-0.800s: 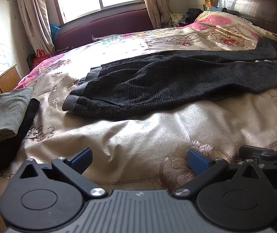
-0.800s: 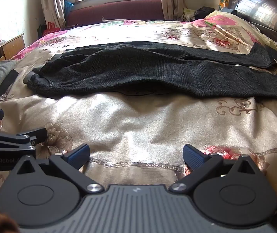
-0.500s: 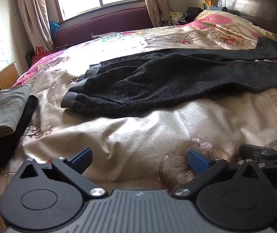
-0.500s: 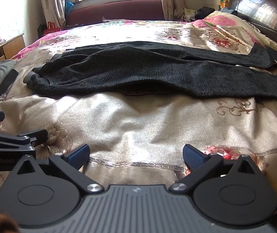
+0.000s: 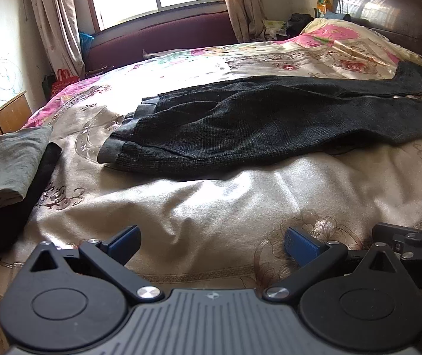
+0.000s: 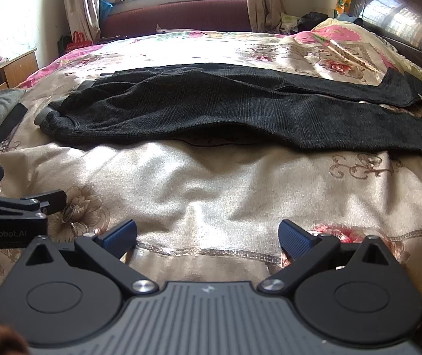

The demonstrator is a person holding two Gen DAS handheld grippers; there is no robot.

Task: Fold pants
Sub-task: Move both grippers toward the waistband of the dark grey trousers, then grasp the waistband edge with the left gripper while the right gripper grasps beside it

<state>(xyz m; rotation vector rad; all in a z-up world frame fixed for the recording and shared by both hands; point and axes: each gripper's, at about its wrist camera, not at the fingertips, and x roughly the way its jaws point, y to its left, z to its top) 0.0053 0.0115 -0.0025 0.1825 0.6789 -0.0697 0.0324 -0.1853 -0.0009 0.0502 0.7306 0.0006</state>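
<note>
Dark grey knit pants [image 5: 255,121] lie spread lengthwise on the floral bedspread [image 5: 211,207], waistband to the left and legs running right; they also show in the right wrist view [image 6: 225,106]. My left gripper [image 5: 212,241] is open and empty, low over the bedspread, well short of the pants. My right gripper [image 6: 208,235] is open and empty, also short of the pants. The right gripper's finger shows at the right edge of the left wrist view [image 5: 400,236], and the left gripper's body at the left edge of the right wrist view [image 6: 9,222].
Folded grey and black clothes [image 5: 6,165] are stacked at the bed's left edge. A wooden nightstand [image 5: 3,115] stands to the left. A dark headboard [image 5: 388,9] and pillows [image 5: 344,38] are at the right. A maroon bench [image 5: 163,38] sits under the window.
The left wrist view has swung slightly so the pants sit a little more to the right. The right gripper has hardly moved. Both grippers stay open.
</note>
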